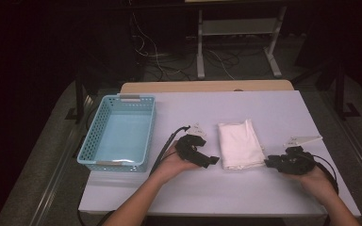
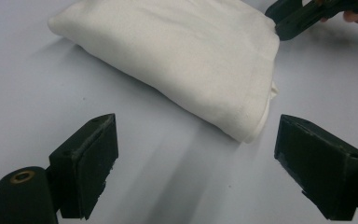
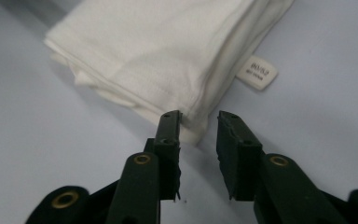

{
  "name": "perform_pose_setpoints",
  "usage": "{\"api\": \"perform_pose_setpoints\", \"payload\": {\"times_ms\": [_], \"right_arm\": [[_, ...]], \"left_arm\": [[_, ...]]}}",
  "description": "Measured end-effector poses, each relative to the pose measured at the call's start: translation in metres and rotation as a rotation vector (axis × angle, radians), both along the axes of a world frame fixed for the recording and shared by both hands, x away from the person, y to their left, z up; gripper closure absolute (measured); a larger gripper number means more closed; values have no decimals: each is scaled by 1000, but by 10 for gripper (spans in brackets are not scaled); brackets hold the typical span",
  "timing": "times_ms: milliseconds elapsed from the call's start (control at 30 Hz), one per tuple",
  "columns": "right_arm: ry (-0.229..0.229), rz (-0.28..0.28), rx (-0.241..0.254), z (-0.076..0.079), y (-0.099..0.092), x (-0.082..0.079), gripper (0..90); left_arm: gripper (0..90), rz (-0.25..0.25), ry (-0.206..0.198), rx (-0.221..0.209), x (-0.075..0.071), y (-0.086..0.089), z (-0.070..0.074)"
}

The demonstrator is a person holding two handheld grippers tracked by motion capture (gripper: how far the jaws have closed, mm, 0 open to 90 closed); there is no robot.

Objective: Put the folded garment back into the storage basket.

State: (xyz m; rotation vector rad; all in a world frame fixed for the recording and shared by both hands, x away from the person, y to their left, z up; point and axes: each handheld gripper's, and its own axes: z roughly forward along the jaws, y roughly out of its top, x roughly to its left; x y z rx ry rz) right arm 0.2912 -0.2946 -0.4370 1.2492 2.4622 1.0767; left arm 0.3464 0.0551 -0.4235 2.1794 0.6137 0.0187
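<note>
- Basket (image 1: 120, 133): light blue, slotted walls, nothing in it. It stands at the left of the table (image 1: 245, 188), well apart from the cloth; judged the likely destination, set within reach of the left arm.
- Left gripper (image 1: 210, 161): rests low on the table just left of the cloth's near corner, pointed toward it. In the left gripper view its jaws stand wide, with nothing between the pads (image 2: 89, 161); bare table lies in the gap. The cloth's near corner sits ahead of the gap, apart from both pads. Judged: held ready at that width to take the thick folded edge.
- Cloth (image 1: 239, 143): white, folded to a thick oblong, lying flat near the table's centre, between the two grippers. Folded layers show at the near edge in the right gripper view (image 3: 168, 51), and a small sewn label (image 3: 257, 72) pokes out beside it onto the table.
- Right gripper (image 1: 267, 163): on the table at the cloth's near right corner, pointed left at it. Its jaws stand at a narrow gap; the cloth's corner lies just ahead of and partly between the fingertips (image 3: 171, 122), one pad beside the layers, the other clear. No pinch is evident, so the cloth is judged not held.
- White marker (image 1: 302, 140): lies on the table behind the right hand; purpose cannot be told.
- Assessment: both grippers flank the near edge, which suits a two-sided lift toward the basket.
</note>
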Motion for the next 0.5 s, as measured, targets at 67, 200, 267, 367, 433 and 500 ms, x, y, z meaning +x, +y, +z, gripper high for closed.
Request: {"api": "perform_pose_setpoints", "payload": {"times_ms": [67,200,267,367,433,500], "right_arm": [[-24,-1,25,6,0,-1,660],[-50,15,70,14,2,-1,606],[-56,27,67,13,6,-1,539],[-33,30,52,8,11,5,484],[-8,35,32,3,13,10,460],[10,36,17,-2,13,13,463]], "left_arm": [[131,2,0,1,0,0,0],[131,3,-1,0,0,1,0],[131,2,-1,1,1,1,0],[131,3,-4,2,1,1,0],[131,3,-5,3,0,0,0],[131,4,-8,3,0,1,0]]}}
